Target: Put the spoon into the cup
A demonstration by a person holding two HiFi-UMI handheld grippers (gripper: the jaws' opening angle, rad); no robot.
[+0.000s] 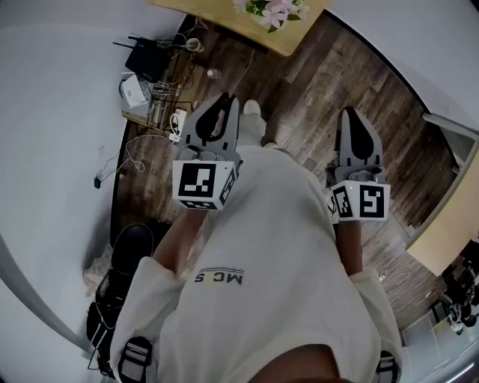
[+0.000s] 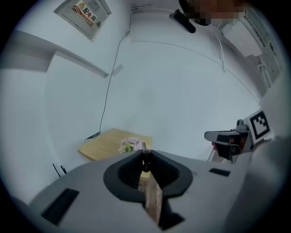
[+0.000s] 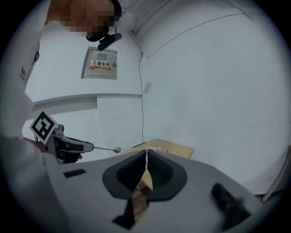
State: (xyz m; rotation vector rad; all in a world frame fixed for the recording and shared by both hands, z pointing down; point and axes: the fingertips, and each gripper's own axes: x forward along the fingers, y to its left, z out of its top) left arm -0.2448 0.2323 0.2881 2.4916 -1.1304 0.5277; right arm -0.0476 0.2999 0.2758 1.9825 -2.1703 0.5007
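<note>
bare floor (image 1: 314, 82) lies open ahead of the left gripper (image 1: 227, 101) and right gripper (image 1: 352, 114), up to the table (image 1: 217, 16). flowers (image 1: 271, 11) stand at its edge. cables (image 1: 161, 97) and a router (image 1: 146, 58) crowd the floor by the left wall (image 1: 52, 112). a desk (image 1: 441, 239) closes the right side. the spoon (image 3: 97, 148) juts past the left jaws.

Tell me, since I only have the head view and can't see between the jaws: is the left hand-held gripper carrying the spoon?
Observer: Yes. The right gripper view shows the left hand-held gripper shut on the spoon, its thin stem and small round end sticking out past the tips.
Operator: And the right one?
Observer: The right hand-held gripper has its jaws together, nothing between them.
Operator: Anything on the wall ahead?
Observer: A box with a yellow label, at the left of the right gripper view.
</note>
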